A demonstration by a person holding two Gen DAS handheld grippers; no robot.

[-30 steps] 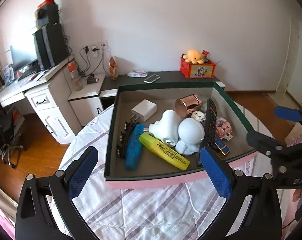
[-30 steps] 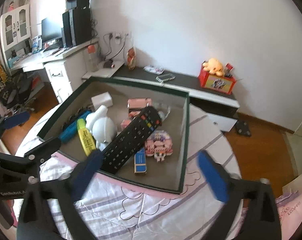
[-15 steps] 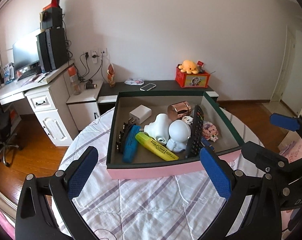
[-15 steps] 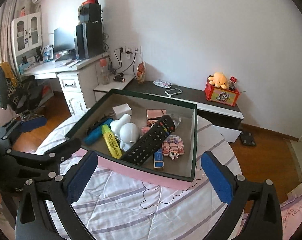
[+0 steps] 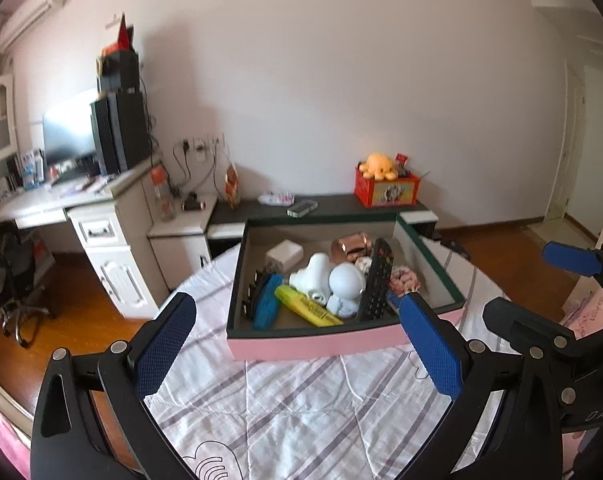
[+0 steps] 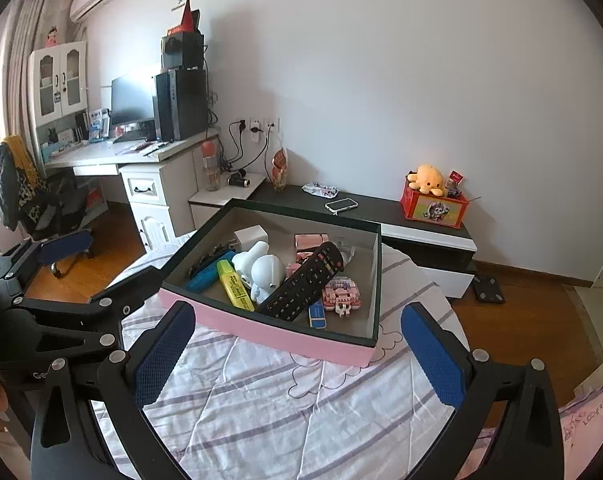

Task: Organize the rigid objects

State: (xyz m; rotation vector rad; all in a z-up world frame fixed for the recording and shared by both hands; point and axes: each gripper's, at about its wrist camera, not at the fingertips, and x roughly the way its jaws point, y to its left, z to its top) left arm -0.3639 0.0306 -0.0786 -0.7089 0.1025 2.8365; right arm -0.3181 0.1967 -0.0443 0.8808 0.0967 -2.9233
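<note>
Both grippers have drawn back and up from the box (image 5: pixel 341 346) over the last second, so it now sits smaller and farther off on the striped cloth (image 5: pixel 301 408). The left gripper (image 5: pixel 297 344) hangs over the near cloth with its blue pads spread wide and nothing between them; the right gripper (image 6: pixel 297 354) is the same, wide apart and empty.

The box, pink outside with a dark rim, rests toward the far side of the round table, and everything to be sorted lies inside it. A black remote (image 6: pixel 301 284) leans across the middle, propped on a white figurine (image 6: pixel 267 274). Left of those lie a yellow highlighter (image 6: pixel 235 286) and a blue case (image 6: pixel 209 274). A pink block toy (image 6: pixel 341 292) sits to the right, a white charger (image 6: pixel 251 236) and a copper-coloured can (image 5: pixel 351 244) toward the far wall.

The remote looks light and stiff, with smooth plastic; I would pinch it across its narrow width near the raised far end. The figurine is rounded and may slip, and it could be breakable. The block toy might shed pieces if squeezed hard.
</note>
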